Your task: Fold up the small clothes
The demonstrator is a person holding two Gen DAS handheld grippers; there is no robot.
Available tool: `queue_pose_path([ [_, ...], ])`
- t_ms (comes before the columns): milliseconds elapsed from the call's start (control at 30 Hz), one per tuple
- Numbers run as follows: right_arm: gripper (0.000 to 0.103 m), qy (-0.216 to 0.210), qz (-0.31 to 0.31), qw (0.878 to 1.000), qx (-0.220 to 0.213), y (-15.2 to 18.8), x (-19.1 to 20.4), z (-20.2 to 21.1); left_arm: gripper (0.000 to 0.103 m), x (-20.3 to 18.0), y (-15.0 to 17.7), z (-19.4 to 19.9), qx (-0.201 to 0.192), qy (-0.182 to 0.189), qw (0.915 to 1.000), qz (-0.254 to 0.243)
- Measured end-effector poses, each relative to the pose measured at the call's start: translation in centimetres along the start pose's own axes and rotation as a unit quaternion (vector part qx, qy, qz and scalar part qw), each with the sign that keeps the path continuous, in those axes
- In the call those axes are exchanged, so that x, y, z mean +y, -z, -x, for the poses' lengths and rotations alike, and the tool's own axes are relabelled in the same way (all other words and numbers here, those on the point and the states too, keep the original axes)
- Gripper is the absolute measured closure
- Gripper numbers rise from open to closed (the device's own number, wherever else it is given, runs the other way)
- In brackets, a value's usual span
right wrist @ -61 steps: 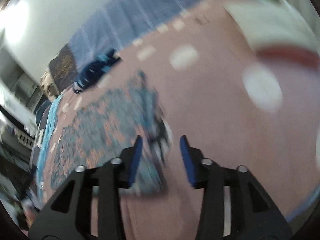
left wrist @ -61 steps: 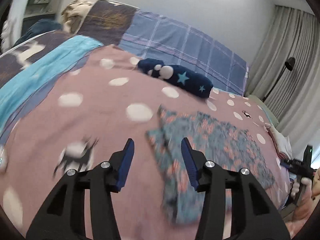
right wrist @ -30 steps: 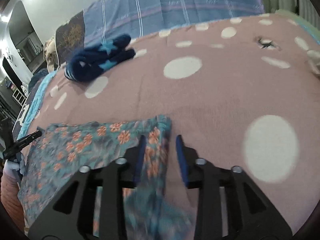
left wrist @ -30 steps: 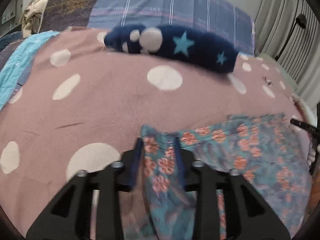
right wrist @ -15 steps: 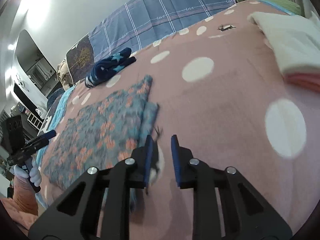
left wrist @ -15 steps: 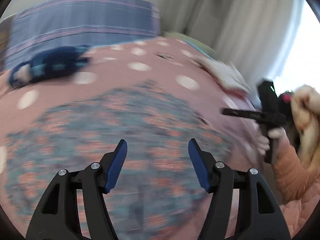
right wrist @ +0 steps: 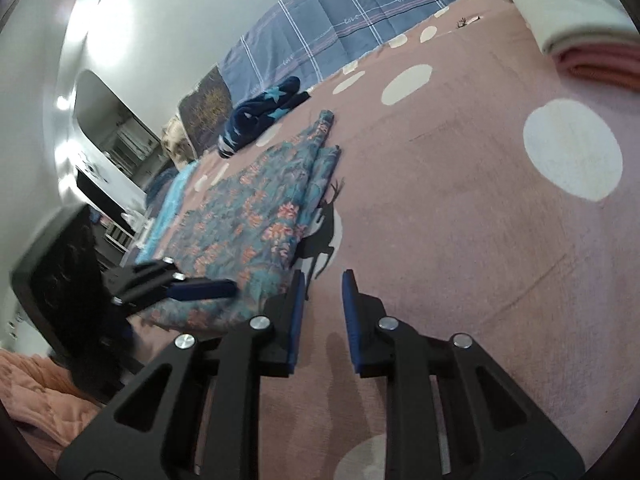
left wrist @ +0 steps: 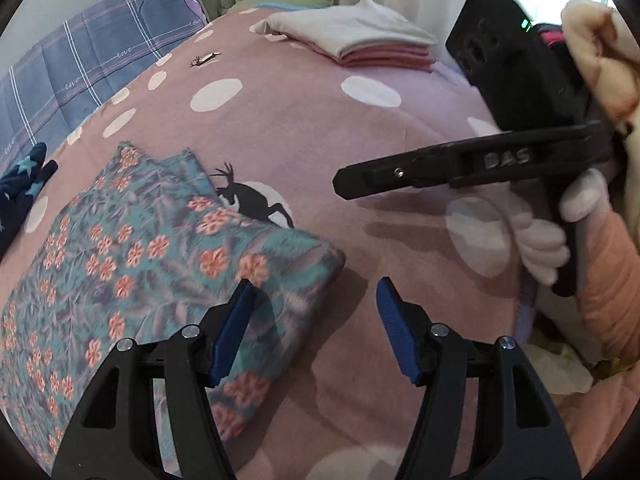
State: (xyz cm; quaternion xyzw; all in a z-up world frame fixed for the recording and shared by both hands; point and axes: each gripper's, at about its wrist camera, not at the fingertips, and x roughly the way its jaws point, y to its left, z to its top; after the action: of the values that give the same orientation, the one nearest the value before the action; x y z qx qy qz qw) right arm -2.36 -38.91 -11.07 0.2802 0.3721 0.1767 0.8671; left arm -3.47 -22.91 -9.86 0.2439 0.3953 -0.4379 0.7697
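1. The floral cloth (left wrist: 132, 264) lies flat on the pink dotted bedspread (left wrist: 304, 120), doubled over, with its folded corner near a black deer print (left wrist: 252, 202) on the bedspread.
2. The left gripper (left wrist: 314, 328) hangs over that near corner. Its blue fingers (left wrist: 234, 328) stand wide apart, having just been opening, with nothing clamped; the left one is above the cloth, the right one above bare bedspread.
3. The right gripper (right wrist: 322, 320) is just beside the cloth's edge, over bare bedspread. Its jaws have just been closing and are narrow, with a small gap still between them and nothing in it.
4. In the left wrist view, a white-gloved hand (left wrist: 548, 236) holds the right gripper's handle at the right, with an orange sleeve (left wrist: 608, 280) below it.
5. A dark blue star-patterned garment (right wrist: 260, 116) lies beyond the cloth, near a blue checked pillow (right wrist: 340, 20).
6. A folded stack of white and pink clothes (left wrist: 360, 40) sits well apart, at the bed's far side.
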Motion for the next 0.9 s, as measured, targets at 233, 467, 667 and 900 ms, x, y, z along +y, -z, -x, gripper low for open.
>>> queue_pose_path([
  [233, 0.078, -0.088, -0.008, 0.994, 0.059, -1.7, 0.4, -2.4, 0.039, -0.5, -0.3, -0.6, -0.004, 0.016, 0.9994, 0.029],
  [467, 0.08, -0.125, -0.021, 0.981, 0.144, -2.3, 0.9, -6.3, 0.039, -0.4, 0.6, -0.6, -0.001, 0.016, 0.9987, 0.049],
  [667, 0.102, -0.189, -0.005, 0.973, 0.134, -3.5, 2.6, -4.7, 0.039, -0.7, 1.1, 0.0, -0.001, 0.009, 0.9989, 0.047],
  [900, 0.065, -0.111, -0.072, 0.984, 0.124, -3.9, -1.1, -5.7, 0.039, -0.2, 0.6, -0.5, -0.001, 0.006, 0.9988, 0.049],
])
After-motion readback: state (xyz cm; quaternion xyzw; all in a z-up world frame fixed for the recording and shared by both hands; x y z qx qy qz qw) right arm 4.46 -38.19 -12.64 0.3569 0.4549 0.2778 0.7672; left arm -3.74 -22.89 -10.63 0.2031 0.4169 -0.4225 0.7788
